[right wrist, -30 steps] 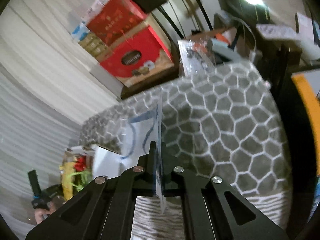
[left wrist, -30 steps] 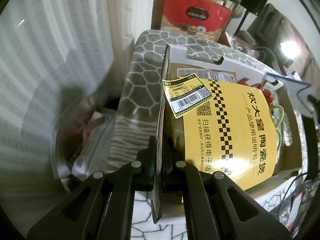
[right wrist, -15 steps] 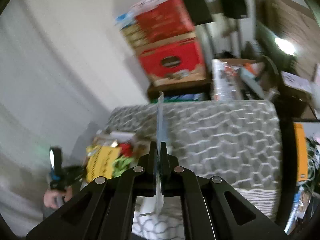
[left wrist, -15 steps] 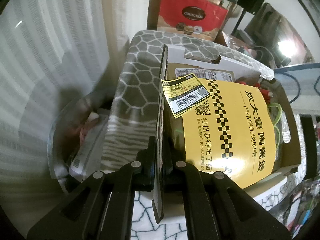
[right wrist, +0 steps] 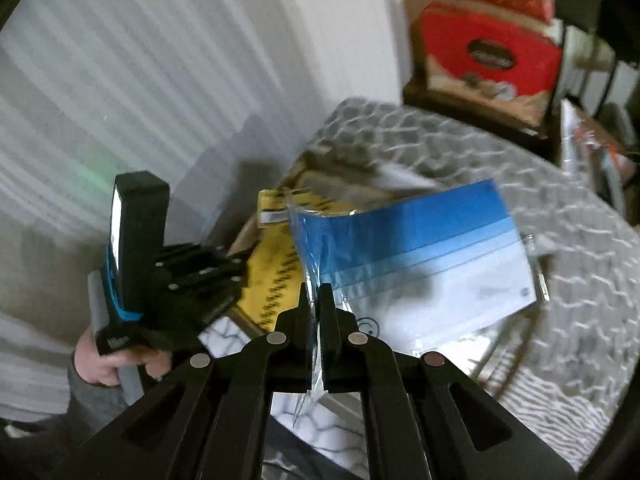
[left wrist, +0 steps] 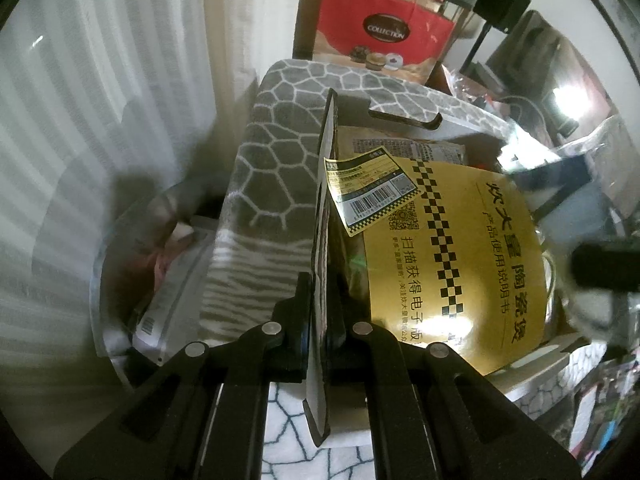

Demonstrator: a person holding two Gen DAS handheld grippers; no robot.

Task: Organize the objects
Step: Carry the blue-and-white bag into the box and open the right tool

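The right gripper (right wrist: 316, 300) pinches a blue-and-white bag (right wrist: 420, 256) by its edge, over the box (left wrist: 400, 120). The bag looks thin, light, limp and slippery, so an edge pinch suits. The left gripper (left wrist: 320, 312) pinches the stiff box flap (left wrist: 322, 240).

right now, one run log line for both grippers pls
left gripper: shut on box flap | right gripper: shut on blue-and-white plastic packet | packet: over open box, not yet in

Left claw (left wrist: 325, 312) clamped; right claw (right wrist: 320, 308) clamped
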